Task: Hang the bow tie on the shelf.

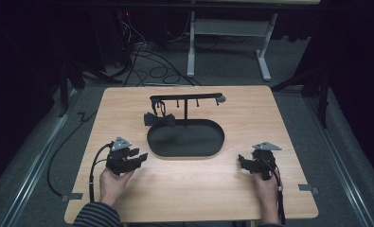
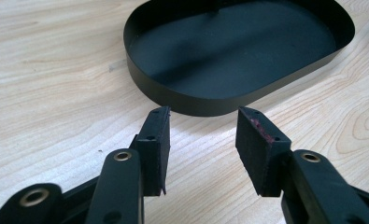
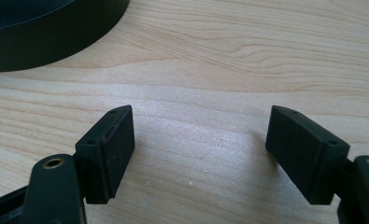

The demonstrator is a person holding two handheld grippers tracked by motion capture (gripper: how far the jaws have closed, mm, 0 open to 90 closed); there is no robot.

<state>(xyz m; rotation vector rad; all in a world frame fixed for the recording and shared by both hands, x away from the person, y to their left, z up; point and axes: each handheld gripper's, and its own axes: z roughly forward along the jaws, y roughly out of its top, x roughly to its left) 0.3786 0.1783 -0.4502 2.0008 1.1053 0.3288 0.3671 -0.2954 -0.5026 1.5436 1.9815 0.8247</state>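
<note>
A black oval tray [image 1: 213, 146] lies at the middle of the wooden table, with a T-shaped rack [image 1: 186, 98] rising from its back edge. A black bow tie [image 1: 159, 119] hangs at the rack's left end, beside the tray's back left rim. My left gripper [image 1: 139, 155] rests on the table left of the tray, open, nothing between its jaws; in the left gripper view [image 2: 203, 140] it points at the tray's near wall [image 2: 191, 100]. My right gripper [image 1: 242, 161] rests right of the tray, open and empty [image 3: 201, 144], with the tray's wall [image 3: 56, 44] off to its upper left.
The wooden table [image 1: 194, 189] has bare room in front of the tray and on both sides. A small grey disc [image 1: 221, 99] sits at the rack's right end. Cables and a white desk frame [image 1: 191, 42] stand on the floor beyond the far edge.
</note>
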